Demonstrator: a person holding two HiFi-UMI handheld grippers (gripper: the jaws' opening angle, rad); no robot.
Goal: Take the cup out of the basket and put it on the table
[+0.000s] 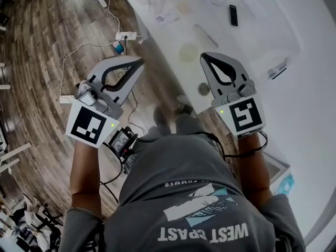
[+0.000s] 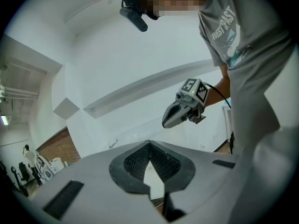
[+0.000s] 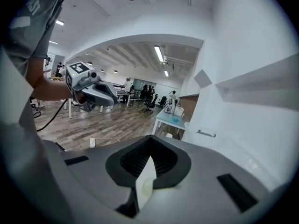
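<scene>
Grey shirt (image 1: 184,193) was seen nearest, with both grippers raised ahead of it. Left gripper (image 1: 137,63) was held over the floor (image 1: 63,25), fingers together, nothing held. Right gripper (image 1: 206,56) was held above the desk (image 1: 304,114) edge, fingers likewise closed and empty. What was judged to be the cup (image 1: 188,52), a pale round shape, was seen on the desk just beyond its tips. No basket was seen. Any pull-back should be kept high so the cup is not clipped.
</scene>
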